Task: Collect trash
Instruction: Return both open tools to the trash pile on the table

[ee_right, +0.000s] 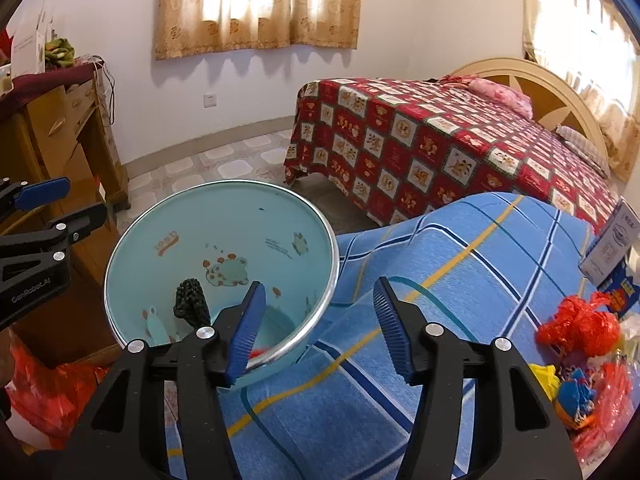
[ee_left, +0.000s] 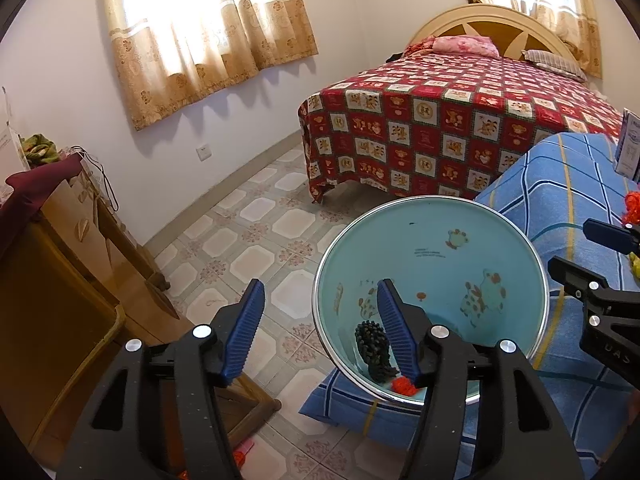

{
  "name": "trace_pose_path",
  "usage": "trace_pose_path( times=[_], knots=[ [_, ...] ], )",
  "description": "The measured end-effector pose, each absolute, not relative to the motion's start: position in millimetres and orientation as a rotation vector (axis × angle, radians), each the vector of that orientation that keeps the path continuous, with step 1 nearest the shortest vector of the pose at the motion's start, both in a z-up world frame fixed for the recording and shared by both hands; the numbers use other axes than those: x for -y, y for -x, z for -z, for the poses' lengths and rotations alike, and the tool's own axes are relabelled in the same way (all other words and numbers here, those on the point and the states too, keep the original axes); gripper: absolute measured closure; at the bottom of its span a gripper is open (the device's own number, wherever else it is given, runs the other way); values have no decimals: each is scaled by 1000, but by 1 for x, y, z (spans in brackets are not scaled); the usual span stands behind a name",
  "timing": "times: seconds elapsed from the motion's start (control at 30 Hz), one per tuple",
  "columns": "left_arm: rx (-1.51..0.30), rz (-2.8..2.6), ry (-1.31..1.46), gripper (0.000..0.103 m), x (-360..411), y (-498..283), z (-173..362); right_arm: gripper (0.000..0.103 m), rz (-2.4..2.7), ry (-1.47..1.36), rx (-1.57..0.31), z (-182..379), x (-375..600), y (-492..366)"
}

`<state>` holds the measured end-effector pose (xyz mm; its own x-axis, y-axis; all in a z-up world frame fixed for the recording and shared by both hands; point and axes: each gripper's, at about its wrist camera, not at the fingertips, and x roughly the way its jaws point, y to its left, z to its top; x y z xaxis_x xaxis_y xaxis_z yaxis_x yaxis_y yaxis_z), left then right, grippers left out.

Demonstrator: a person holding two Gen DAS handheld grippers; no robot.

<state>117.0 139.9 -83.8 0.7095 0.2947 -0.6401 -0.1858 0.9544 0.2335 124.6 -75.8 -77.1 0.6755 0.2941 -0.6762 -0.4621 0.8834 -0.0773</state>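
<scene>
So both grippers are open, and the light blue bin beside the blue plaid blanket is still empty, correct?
Not empty. The left wrist view shows a black knitted piece and a red scrap lying in the bin. Both the left gripper and the right gripper are open.

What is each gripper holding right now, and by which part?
Nothing. The left gripper and right gripper both stand open with empty jaws beside the blue bin; its rim is ungripped.

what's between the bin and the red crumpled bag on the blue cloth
In the right wrist view, only bare blue plaid cloth lies between the light blue bin and the red crumpled bag; the open right gripper hovers over that stretch.
</scene>
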Motion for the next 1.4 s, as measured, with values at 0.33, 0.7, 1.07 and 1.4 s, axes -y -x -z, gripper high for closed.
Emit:
trace_pose_path(
  times=[0.33, 0.7, 1.07, 1.4],
  knots=[
    [-715, -241, -194, 30, -119, -109, 77, 37, -380, 241, -660, 59, 100, -104],
    [-691, -104, -298, 24, -44, -96, 82, 35, -249, 212, -618, 39, 176, -65],
    [-680, 2, -360, 23, 26, -91, 85, 34, -118, 133, -604, 37, 259, -33],
    [-679, 47, -378, 23, 63, -88, 89, 34, -30, 70, -599, 44, 314, -10]
  ],
)
